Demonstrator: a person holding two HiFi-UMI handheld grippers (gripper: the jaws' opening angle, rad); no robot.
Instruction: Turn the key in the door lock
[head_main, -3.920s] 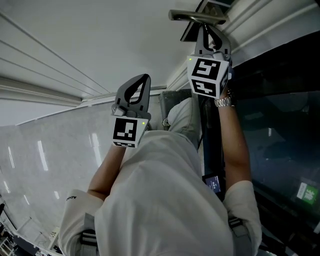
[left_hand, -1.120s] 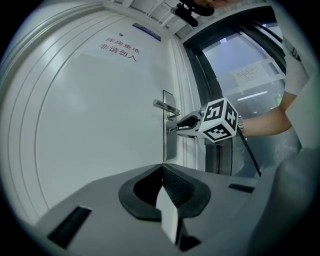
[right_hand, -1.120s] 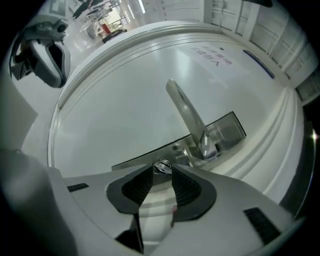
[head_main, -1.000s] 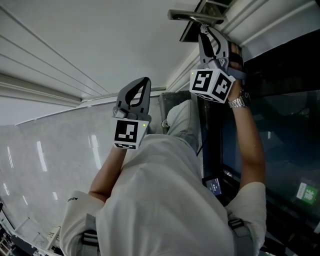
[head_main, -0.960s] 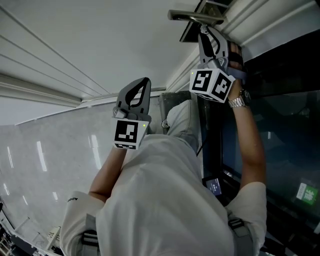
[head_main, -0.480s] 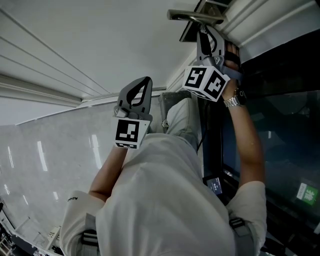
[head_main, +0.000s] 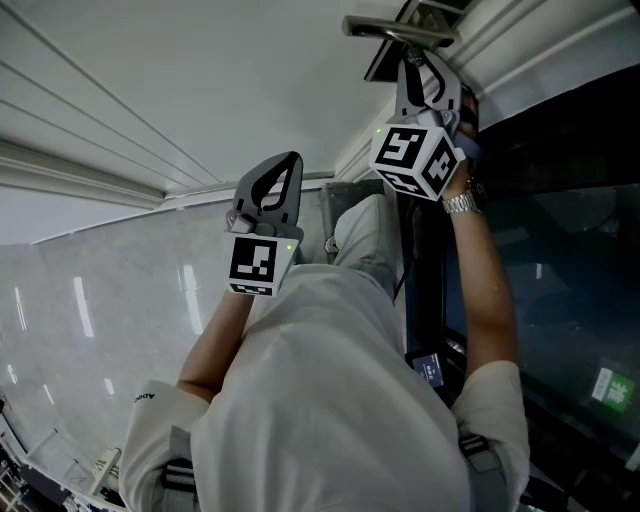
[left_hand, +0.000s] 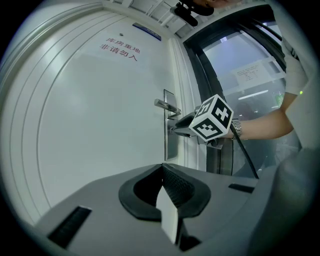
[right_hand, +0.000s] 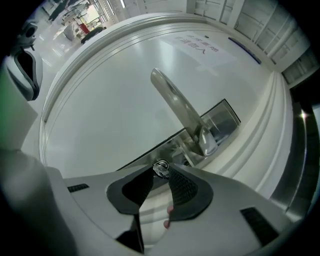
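Observation:
The key (right_hand: 160, 168) sticks out of the metal lock plate (right_hand: 220, 120) on the white door, just below the lever handle (right_hand: 175, 97). My right gripper (right_hand: 161, 172) is shut on the key's round head, which shows between its tips. In the head view the right gripper (head_main: 415, 58) reaches up to the plate under the handle (head_main: 395, 30). The left gripper view shows it (left_hand: 175, 129) at the lock, its marker cube tilted. My left gripper (head_main: 291, 158) hangs shut and empty, well left of the lock, its tips (left_hand: 162, 168) touching.
The white paneled door (head_main: 200, 80) fills the left side and carries a small red-lettered sign (left_hand: 119, 49). A dark glass panel (head_main: 560, 250) with its frame stands to the right of the door. The person's torso (head_main: 330, 400) takes up the lower middle.
The right gripper has rolled about its own axis while staying at the lock; its marker cube shows a different tilt. The left gripper has not moved.

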